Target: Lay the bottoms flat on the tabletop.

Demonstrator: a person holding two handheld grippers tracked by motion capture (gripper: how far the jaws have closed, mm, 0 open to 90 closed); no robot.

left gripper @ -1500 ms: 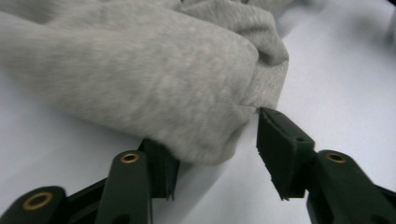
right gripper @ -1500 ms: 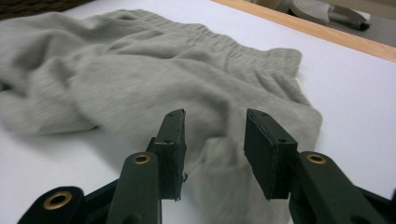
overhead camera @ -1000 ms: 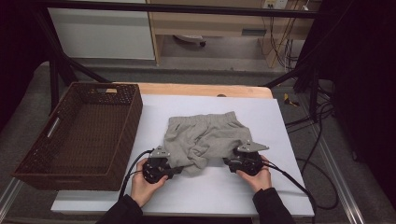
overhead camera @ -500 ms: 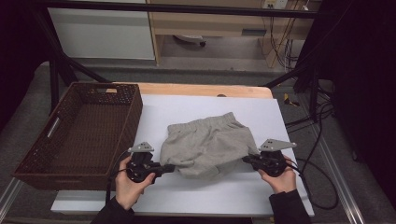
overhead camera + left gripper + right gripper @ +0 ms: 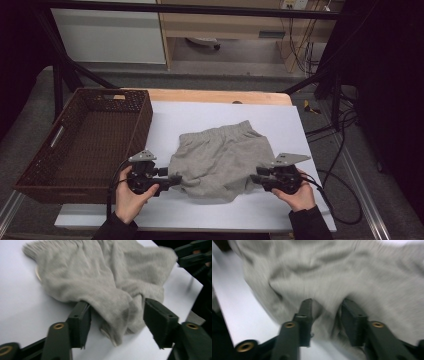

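your left gripper (image 5: pixel 172 179) has its jaws standing apart with the near-left corner of the soft grey knit shorts (image 5: pixel 222 159) lying loose between them, so that corner can slip free and bunch if you pull now. your right gripper (image 5: pixel 256 176) has its jaws drawn in on a fold of cloth at the shorts' near-right corner; motion blur keeps me from judging how firm that hold is. the shorts lie spread on the white table (image 5: pixel 200 117), just right of the brown woven plastic basket (image 5: pixel 90 137). both hands sit low at the shorts' near edge, on either side, grippers pointing inward toward the cloth.
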